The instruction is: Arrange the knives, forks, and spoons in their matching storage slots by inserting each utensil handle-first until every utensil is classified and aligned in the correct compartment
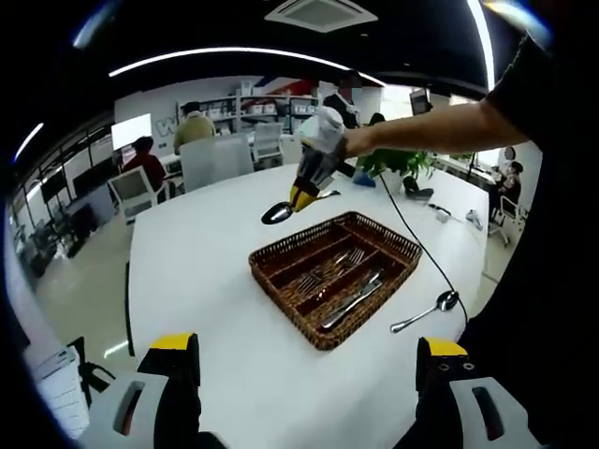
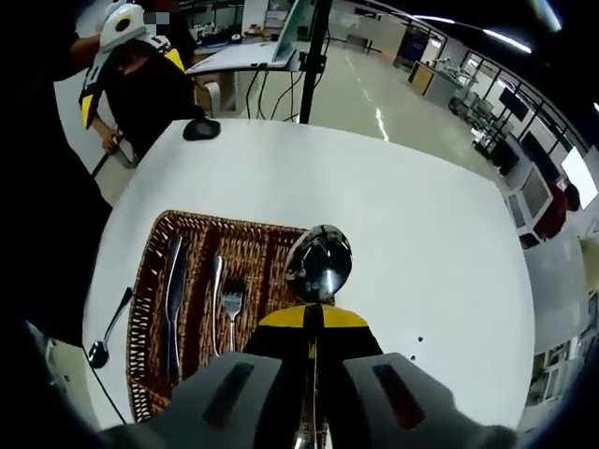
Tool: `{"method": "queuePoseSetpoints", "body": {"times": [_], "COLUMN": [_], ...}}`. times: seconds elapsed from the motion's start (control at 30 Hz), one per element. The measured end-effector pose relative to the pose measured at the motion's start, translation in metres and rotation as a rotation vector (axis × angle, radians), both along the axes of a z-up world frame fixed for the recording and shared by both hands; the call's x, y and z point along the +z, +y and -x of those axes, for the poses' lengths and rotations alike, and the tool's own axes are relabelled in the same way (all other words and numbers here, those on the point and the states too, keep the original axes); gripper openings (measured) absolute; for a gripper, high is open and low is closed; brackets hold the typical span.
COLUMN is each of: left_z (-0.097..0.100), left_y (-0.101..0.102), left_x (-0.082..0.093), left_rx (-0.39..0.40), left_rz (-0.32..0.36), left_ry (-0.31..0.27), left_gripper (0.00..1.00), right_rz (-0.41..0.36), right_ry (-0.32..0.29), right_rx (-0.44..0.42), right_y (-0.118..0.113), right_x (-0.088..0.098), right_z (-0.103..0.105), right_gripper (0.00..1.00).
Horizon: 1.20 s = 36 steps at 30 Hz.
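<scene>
A brown wicker tray (image 1: 284,301) (image 2: 138,309) with long slots lies on the white table (image 1: 197,271). Forks (image 1: 323,271) (image 2: 232,304) fill one slot and knives (image 1: 356,297) (image 2: 173,299) the slot beside it. My right gripper (image 1: 304,192) (image 2: 314,323) hovers above the tray's far side, shut on a spoon handle, with the shiny bowl (image 1: 278,212) (image 2: 318,264) sticking out past the tips. A second spoon (image 1: 426,311) (image 2: 108,332) rests on the table beside the tray. My left gripper (image 1: 307,365) (image 2: 122,28) is open, held back from the tray with nothing between its jaws.
A black cable (image 1: 412,234) runs across the table near the loose spoon. A potted plant (image 1: 398,164) and a black mouse-like object (image 2: 201,128) sit near the table's edge. Chairs (image 1: 211,159) and seated people stand beyond it. The person's arm (image 1: 421,131) reaches over the table.
</scene>
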<state>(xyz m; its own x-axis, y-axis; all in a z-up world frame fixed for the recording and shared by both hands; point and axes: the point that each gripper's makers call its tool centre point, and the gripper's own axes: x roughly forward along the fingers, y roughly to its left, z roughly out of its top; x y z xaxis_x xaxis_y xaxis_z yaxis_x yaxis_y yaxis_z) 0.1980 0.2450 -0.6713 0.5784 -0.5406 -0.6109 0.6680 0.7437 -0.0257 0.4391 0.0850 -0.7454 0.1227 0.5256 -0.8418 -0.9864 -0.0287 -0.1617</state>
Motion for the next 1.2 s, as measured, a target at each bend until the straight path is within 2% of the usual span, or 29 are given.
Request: {"method": "queuePoseSetpoints", "body": {"times": [0.23,0.5,0.7,1.03,1.2], "left_z": [0.003,0.006,0.009,0.017,0.021], "left_y": [0.010,0.021,0.025,0.029,0.031], "left_x": [-0.007,-0.012,-0.016,-0.022,-0.025], "left_rx": [0.016,0.031,0.039,0.057,0.068], "left_rz": [-0.004,-0.014,-0.021,-0.026,-0.030], "left_ry": [0.012,0.027,0.039,0.063,0.073], "left_gripper": [1.00,1.00,1.00,1.00,1.00], "right_rz": [0.003,0.016,0.021,0.041,0.044], "right_ry": [0.017,0.046,0.061,0.043,0.041], "right_rx": [0.002,-0.001,-0.003,-0.009,-0.009], "right_y": [0.005,0.008,0.013,0.018,0.020], "right_x": [-0.020,-0.052,-0.067,-0.098,-0.103], "right_z": [-0.001,0.000,0.000,-0.004,-0.005], "right_gripper": [0.00,0.00,0.00,0.00,0.00]}}
